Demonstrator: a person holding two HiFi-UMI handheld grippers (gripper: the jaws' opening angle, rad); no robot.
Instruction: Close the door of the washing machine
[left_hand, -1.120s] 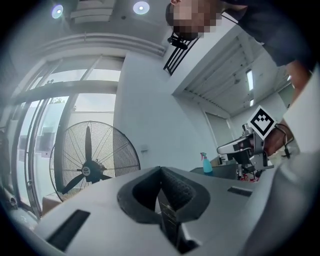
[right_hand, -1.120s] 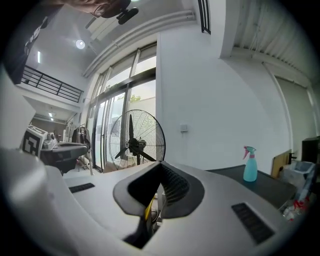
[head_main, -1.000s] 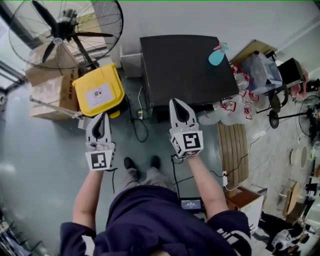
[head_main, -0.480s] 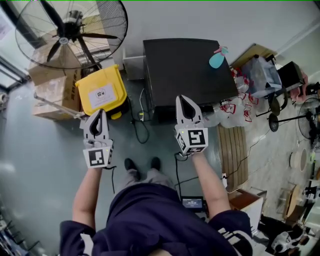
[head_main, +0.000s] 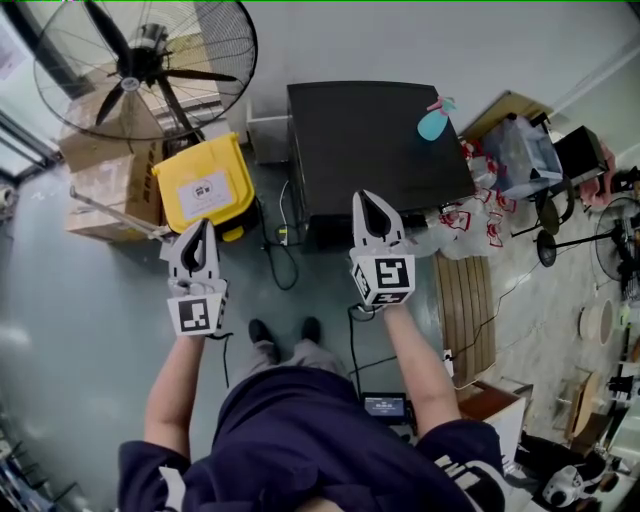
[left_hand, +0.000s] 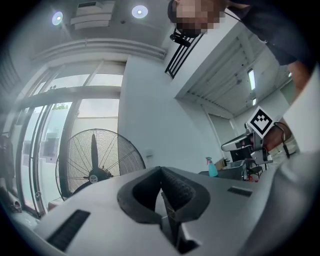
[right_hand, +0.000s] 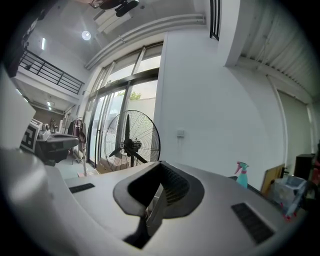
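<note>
- The washing machine (head_main: 375, 140) is taken to be the black-topped unit against the far wall. Its front, door included, is hidden under that top, so the door's position cannot be told.
- The right gripper (head_main: 366, 205) points towards the machine, its tips over the machine's near edge in the head view. Whether they touch it is unclear.
- The left gripper (head_main: 202, 235) is held left of the machine, above the floor and apart from it.
- A blue spray bottle (head_main: 434, 120) stands on the machine's top, far right.
- A yellow bin (head_main: 203, 185) sits left of the machine, just beyond the left gripper, with cardboard boxes (head_main: 100, 170) and a large fan (head_main: 145, 65) further left.
- Cables (head_main: 280, 240) trail on the floor between the grippers.
- Both grippers are clenched, pads together, with nothing between them (left_hand: 161, 170) (right_hand: 161, 165).
</note>
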